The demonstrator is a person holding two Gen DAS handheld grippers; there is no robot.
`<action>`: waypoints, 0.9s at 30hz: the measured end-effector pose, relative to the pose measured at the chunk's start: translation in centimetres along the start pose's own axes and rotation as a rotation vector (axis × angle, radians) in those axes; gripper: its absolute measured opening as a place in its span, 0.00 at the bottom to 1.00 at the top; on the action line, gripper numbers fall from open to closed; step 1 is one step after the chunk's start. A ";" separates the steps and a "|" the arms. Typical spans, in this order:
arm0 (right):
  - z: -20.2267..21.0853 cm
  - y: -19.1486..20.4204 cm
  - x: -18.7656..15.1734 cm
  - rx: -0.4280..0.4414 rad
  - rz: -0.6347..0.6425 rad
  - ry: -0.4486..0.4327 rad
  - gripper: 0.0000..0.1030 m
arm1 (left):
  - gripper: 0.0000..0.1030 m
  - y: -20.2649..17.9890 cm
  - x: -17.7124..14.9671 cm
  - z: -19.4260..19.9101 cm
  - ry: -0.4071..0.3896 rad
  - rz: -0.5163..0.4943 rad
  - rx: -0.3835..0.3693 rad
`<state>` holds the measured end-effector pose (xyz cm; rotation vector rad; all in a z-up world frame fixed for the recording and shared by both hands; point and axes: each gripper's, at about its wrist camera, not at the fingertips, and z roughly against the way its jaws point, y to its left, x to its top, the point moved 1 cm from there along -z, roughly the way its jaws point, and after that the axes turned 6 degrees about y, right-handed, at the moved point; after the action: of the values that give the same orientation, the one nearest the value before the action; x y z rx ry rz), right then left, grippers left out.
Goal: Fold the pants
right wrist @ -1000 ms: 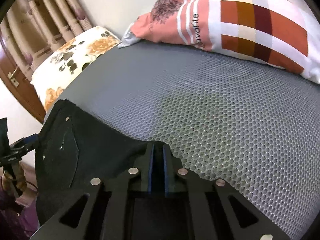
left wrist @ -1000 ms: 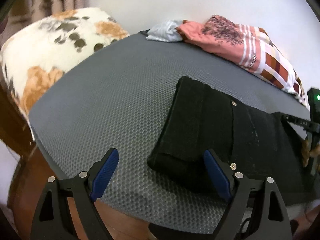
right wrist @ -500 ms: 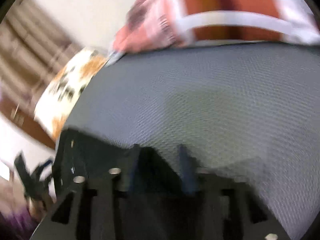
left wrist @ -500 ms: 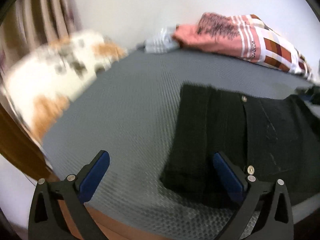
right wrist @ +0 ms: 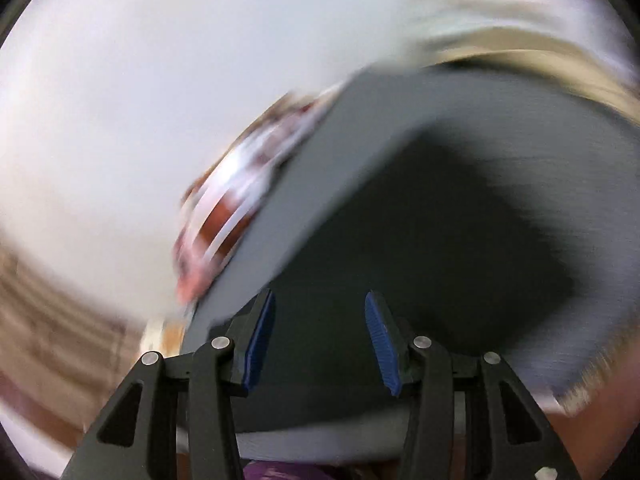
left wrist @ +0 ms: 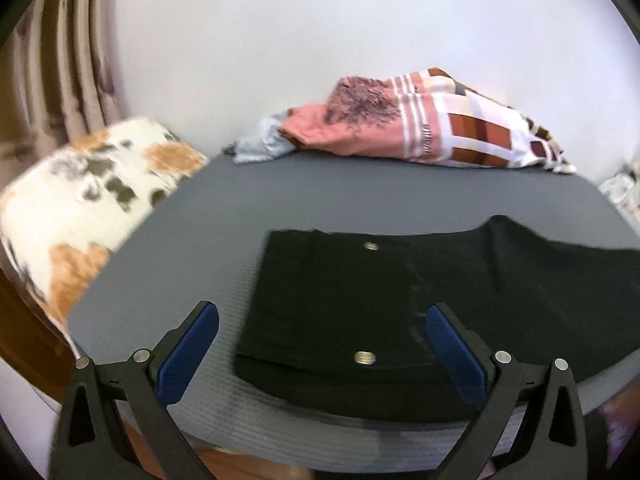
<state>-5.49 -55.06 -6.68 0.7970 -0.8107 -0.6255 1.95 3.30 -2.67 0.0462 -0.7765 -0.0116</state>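
Lying folded on the grey mat (left wrist: 224, 216), black pants (left wrist: 360, 304) sit free; left gripper (left wrist: 320, 344) and right gripper (right wrist: 320, 340) fingers are spread, pinching nothing.

The print on the striped pillow (left wrist: 428, 142) is too blurred to read; nothing else carries text.

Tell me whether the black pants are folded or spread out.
Folded: the black pants lie as a doubled rectangle on the grey mat, layered edge at the near end.
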 end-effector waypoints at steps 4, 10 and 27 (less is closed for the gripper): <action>7.2 -6.6 1.3 -0.037 -0.150 -0.152 0.44 | 1.00 -1.0 -0.2 -0.6 0.035 0.025 -0.048; 7.6 -8.7 1.4 0.026 -0.178 -0.148 0.44 | 1.00 -1.0 -0.2 -0.1 0.034 0.038 -0.040; -2.6 1.2 8.8 -0.210 0.239 0.020 0.54 | 1.00 -3.7 -1.8 -1.0 0.062 -0.134 0.018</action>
<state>1.66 -59.94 -3.42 0.5049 -0.7932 -0.4793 1.38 -0.31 -4.77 0.1155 -0.7106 -0.1294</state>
